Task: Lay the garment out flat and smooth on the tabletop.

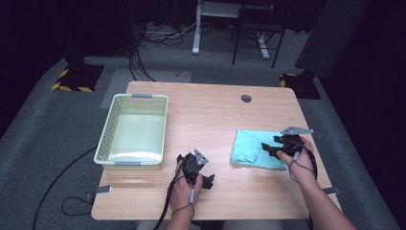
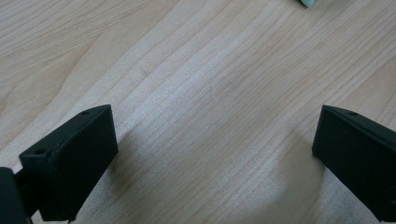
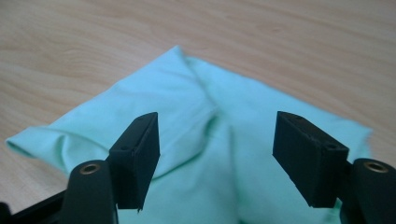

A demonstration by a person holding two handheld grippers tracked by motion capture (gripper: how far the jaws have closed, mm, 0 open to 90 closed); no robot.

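A pale wood-grain counter (image 1: 210, 115) stands on grey carpet in a dark room. The right tongs (image 3: 217, 154) hover with their black, blocky jaws spread wide over a folded mint-green cloth (image 3: 219, 140), gripping nothing; the cloth lies directly beneath and ahead of them, soft knit with a rounded fold ridge running between the jaws. The left tongs (image 2: 215, 154) are also open and empty, low over bare wood, with the cloth's corner far ahead of them. Beyond the left tongs, on their far left side, sits a pale green perforated plastic basket (image 1: 107, 129), rectangular, with grey handle clips, empty inside.

The likely risk: if the right tongs close on just the top layer at the ridge, the fold would probably fall open on lifting, and the slack fabric could drag on the counter or catch the basket rim. Pinching too shallowly could let the smooth fabric slip out of the hard jaws.
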